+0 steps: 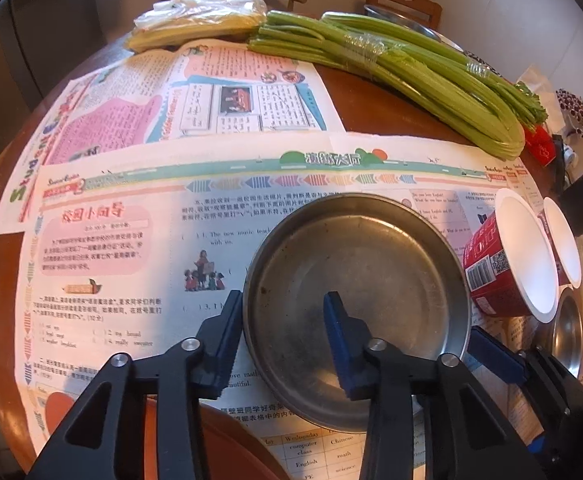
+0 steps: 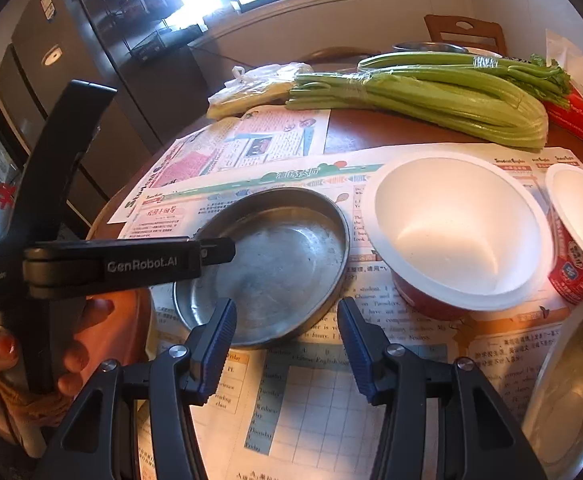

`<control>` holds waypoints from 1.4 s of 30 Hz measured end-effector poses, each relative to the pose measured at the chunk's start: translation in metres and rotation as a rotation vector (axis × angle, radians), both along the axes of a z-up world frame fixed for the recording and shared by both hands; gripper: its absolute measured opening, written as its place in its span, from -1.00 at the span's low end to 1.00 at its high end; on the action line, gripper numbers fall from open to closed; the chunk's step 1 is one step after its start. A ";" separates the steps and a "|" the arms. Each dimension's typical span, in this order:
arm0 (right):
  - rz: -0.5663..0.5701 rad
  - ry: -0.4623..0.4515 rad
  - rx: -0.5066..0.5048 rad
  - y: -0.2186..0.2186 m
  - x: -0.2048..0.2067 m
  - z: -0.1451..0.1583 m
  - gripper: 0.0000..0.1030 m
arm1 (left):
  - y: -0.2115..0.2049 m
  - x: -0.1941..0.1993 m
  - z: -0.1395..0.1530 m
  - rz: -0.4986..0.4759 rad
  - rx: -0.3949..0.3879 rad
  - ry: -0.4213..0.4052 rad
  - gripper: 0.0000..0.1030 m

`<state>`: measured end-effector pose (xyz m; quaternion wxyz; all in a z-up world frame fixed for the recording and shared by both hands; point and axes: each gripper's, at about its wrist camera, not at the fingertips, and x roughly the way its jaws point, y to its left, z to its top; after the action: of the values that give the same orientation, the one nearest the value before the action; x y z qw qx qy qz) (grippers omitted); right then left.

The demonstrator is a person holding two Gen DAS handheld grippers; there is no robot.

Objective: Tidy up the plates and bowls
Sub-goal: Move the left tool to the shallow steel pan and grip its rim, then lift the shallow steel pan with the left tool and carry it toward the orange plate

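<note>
Steel plate [image 1: 355, 280] rim sits between the open left claw [image 1: 281, 344] fingers.

My left gripper [image 1: 281, 344] has glossy black angular arms with triangular cut-outs, silver round pivot screws and ribbed blue pads [image 1: 341, 344]. My right gripper [image 2: 287, 350] matches it. The left unit's black body reads "GenRobot.AI" in pale lettering; my left hand [image 2: 79, 344] shows bare skin.
</note>
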<state>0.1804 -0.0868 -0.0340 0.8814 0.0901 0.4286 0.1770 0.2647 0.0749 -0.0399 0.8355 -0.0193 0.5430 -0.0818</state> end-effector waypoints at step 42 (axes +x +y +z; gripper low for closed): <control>0.053 -0.254 -0.011 0.000 -0.103 0.084 0.04 | 0.000 -0.135 0.111 0.057 0.015 -0.315 -0.18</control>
<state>0.0777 -0.0866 0.0503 0.9240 0.0510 0.3168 0.2079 0.1296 0.0752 0.0711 0.9124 -0.0156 0.4051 -0.0559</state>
